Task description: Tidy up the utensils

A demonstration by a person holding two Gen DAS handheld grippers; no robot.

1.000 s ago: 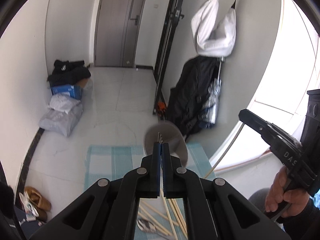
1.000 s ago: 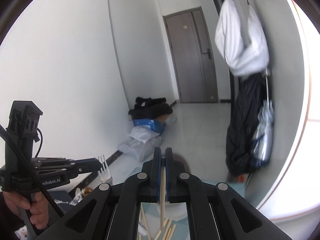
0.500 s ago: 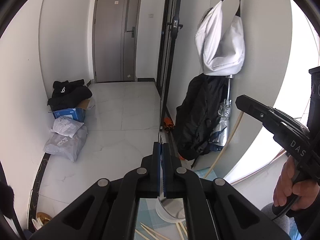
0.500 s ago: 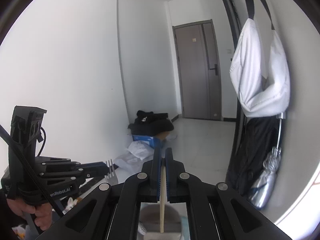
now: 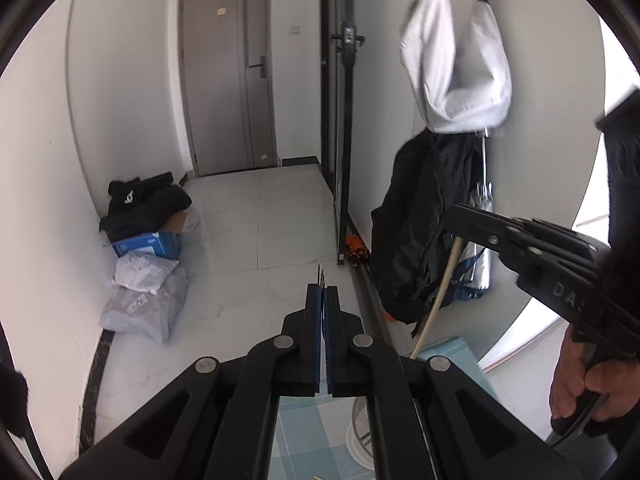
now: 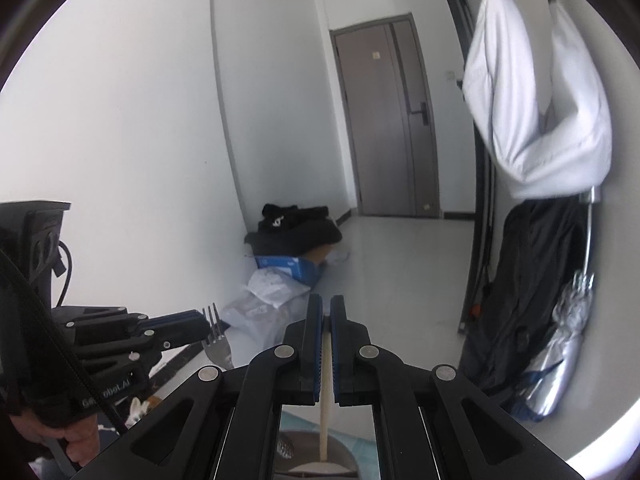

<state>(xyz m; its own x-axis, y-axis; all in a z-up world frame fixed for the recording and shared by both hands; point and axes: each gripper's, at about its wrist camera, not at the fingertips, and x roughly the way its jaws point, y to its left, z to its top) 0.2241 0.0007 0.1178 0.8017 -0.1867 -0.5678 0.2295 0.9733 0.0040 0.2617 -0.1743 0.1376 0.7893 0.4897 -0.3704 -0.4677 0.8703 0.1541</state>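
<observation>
While both claws hang over the hallway floor, the scene from left to right:
Left hand (image 6: pixel 76 446): grips the handle of its tool at the lower left edge of the right wrist view
Left claw (image 5: pixel 322 290): pressed together on a fork (image 6: pixel 216 338), pinching it at the neck so that the tines stick up past the fingertips (seen edge-on in its own view, as a thin dark comb)
Floor pile: a black bag (image 5: pixel 144 204) lies on a blue box (image 5: pixel 148 243), with pale plastic parcels (image 5: pixel 144 300) just in front, all against the left wall
Door (image 5: pixel 228 76): grey, shut, at the far end of the hall
Right claw (image 6: pixel 327 312): pressed together on a chopstick (image 6: pixel 325 408), which hangs straight down between the pads
Holder (image 6: pixel 320 456): a round grey container right under the chopstick; the stick's lower end sits inside its rim
Surface (image 5: pixel 308 432): covered with a blue checked cloth, visible between the fingers in the left wrist view
Right hand (image 5: pixel 580 384): wrapped around its handle at the right edge
Far right wall: a white bag (image 5: pixel 456 60) hangs above a black backpack (image 5: pixel 416 240)
</observation>
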